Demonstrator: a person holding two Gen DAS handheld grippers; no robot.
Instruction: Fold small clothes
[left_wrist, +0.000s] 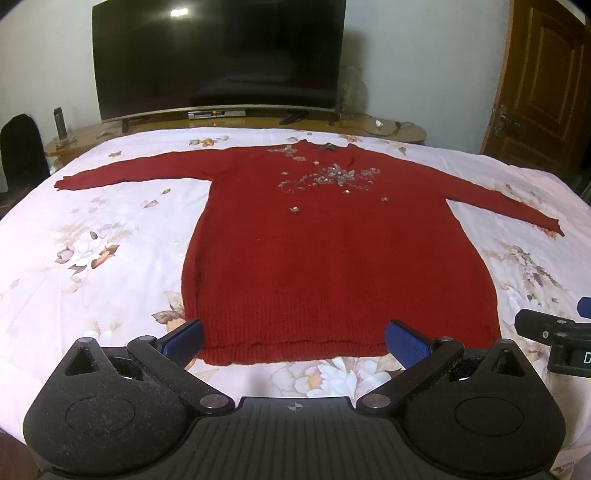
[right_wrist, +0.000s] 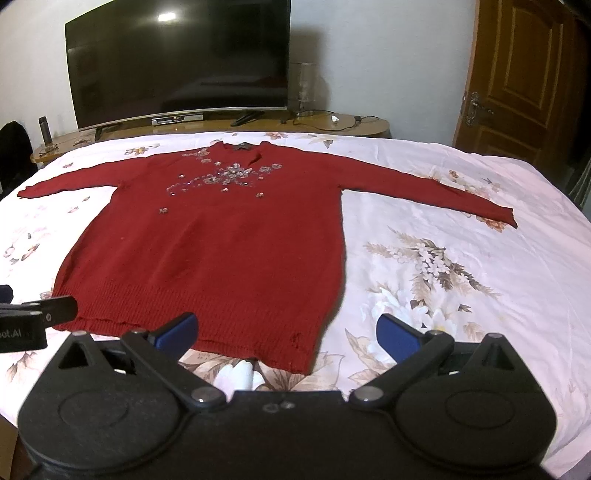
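A red knitted sweater (left_wrist: 332, 251) (right_wrist: 221, 251) with a beaded flower pattern on the chest lies flat on the bed, front up, collar far, both sleeves spread out sideways. My left gripper (left_wrist: 295, 343) is open, hovering just before the hem, its blue pads either side of the hem's middle. In the right wrist view my right gripper (right_wrist: 288, 336) is open too, above the sweater's near right hem corner. Each gripper shows at the edge of the other's view: the right gripper (left_wrist: 554, 339) and the left gripper (right_wrist: 33, 317). Neither holds anything.
The bed has a white sheet with flower prints (left_wrist: 92, 258) (right_wrist: 461, 266). Behind it stands a low wooden cabinet (left_wrist: 388, 129) with a large dark television (left_wrist: 218, 59), a set-top box and cables. A brown door (right_wrist: 524, 74) is at the right.
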